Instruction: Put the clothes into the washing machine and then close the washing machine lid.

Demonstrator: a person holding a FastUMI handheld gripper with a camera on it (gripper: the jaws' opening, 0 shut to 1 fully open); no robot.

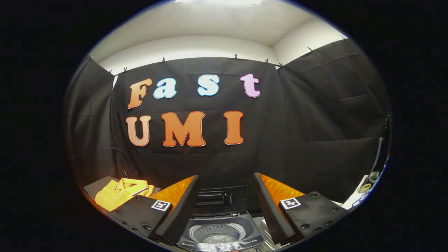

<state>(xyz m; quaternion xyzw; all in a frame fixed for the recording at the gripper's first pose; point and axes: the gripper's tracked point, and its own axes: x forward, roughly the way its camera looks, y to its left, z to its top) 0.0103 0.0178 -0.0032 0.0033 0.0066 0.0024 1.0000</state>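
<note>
A small top-loading washing machine [220, 235] stands just ahead of me and below, between my two fingers. Its lid [218, 199] is raised upright at the back and the steel drum [214, 233] lies open; I see nothing in it. A folded yellow polo shirt [120, 193] with a dark-striped collar lies on a dark board to the left of the machine, beyond my left finger. My gripper [224, 206] hangs open above the drum, fingers wide apart, nothing between them.
Black cloth walls close the booth at the back and on both sides. To the right of the machine a white surface [357, 199] carries cables and small items. A dark stand rises by the right wall.
</note>
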